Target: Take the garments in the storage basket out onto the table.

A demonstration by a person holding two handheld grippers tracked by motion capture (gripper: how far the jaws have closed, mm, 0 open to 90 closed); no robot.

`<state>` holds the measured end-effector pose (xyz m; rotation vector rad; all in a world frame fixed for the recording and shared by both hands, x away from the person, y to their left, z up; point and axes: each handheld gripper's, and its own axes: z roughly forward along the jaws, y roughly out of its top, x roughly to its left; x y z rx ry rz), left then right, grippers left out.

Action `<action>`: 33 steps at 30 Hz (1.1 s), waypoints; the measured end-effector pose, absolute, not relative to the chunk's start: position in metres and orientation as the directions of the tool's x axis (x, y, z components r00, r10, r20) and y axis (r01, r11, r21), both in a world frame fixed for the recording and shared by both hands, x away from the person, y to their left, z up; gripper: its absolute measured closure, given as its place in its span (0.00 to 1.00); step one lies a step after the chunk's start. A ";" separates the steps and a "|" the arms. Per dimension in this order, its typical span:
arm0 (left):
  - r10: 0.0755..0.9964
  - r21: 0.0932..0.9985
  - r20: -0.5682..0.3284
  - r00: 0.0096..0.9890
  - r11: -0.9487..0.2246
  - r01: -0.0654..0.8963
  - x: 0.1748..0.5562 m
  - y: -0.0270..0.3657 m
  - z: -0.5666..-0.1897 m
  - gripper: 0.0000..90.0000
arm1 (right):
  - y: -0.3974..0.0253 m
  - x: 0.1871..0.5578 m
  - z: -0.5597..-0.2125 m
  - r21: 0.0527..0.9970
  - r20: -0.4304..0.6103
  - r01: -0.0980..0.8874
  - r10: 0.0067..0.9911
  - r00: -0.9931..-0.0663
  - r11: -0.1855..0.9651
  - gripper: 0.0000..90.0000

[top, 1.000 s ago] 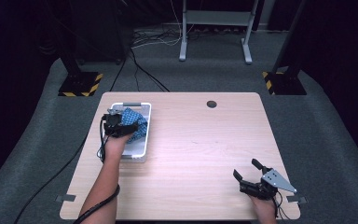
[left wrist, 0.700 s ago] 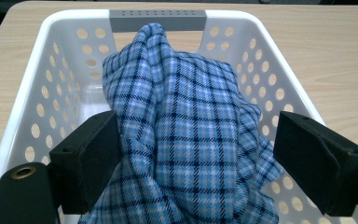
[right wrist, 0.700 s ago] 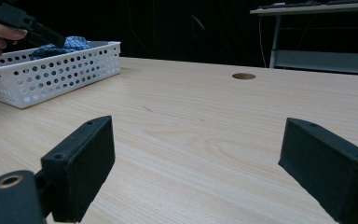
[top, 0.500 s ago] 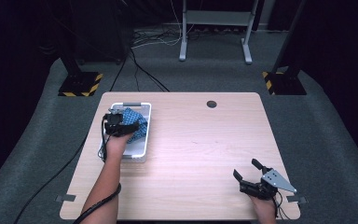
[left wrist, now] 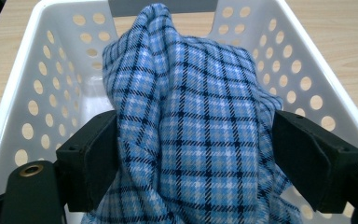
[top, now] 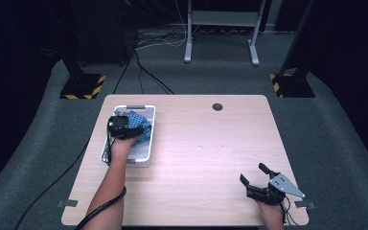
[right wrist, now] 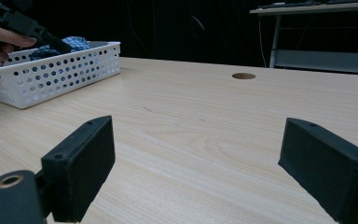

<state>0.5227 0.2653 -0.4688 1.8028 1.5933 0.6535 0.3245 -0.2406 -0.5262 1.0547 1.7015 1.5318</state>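
A blue checked cloth (left wrist: 191,121) lies bunched in the white perforated basket (top: 146,152) at the table's left. My left gripper (left wrist: 193,154) hangs over the basket's near half with its jaws wide apart. The cloth bulges up between them and touches both pads (left wrist: 98,154). The high view has the left gripper (top: 123,125) on top of the cloth (top: 141,125). Low over bare wood near the front right corner, my right gripper (top: 255,175) is open, nothing between its fingers. In the right gripper view, that gripper (right wrist: 196,163) looks across the table to the basket (right wrist: 51,77).
A round cable hole (top: 217,106) sits at the table's far middle. The basket's grey handle (left wrist: 161,5) is at its far end. Cables trail off the table's left edge (top: 106,155). A metal stand (top: 220,28) and hazard-striped feet (top: 82,90) stand on the floor beyond.
The left hand has shifted slightly over the basket and the cloth sits a little lower in it. The right gripper has not moved.
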 end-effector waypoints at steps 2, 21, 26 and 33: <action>0.989 0.735 -0.042 0.144 -0.067 0.675 0.523 0.265 -0.470 0.20 | -0.241 0.324 -0.526 0.987 0.068 0.158 0.866 -0.496 0.012 0.10; 0.990 0.711 -0.082 0.111 -0.020 0.703 0.526 0.269 -0.475 0.25 | -0.241 0.324 -0.526 0.987 0.072 0.159 0.865 -0.497 0.009 0.10; 0.990 0.711 -0.086 0.114 -0.019 0.703 0.526 0.270 -0.475 0.29 | -0.241 0.324 -0.526 0.987 0.072 0.158 0.865 -0.497 0.009 0.10; 0.990 0.717 -0.096 0.104 -0.004 0.697 0.525 0.271 -0.476 0.30 | -0.241 0.324 -0.526 0.987 0.074 0.159 0.864 -0.498 0.007 0.11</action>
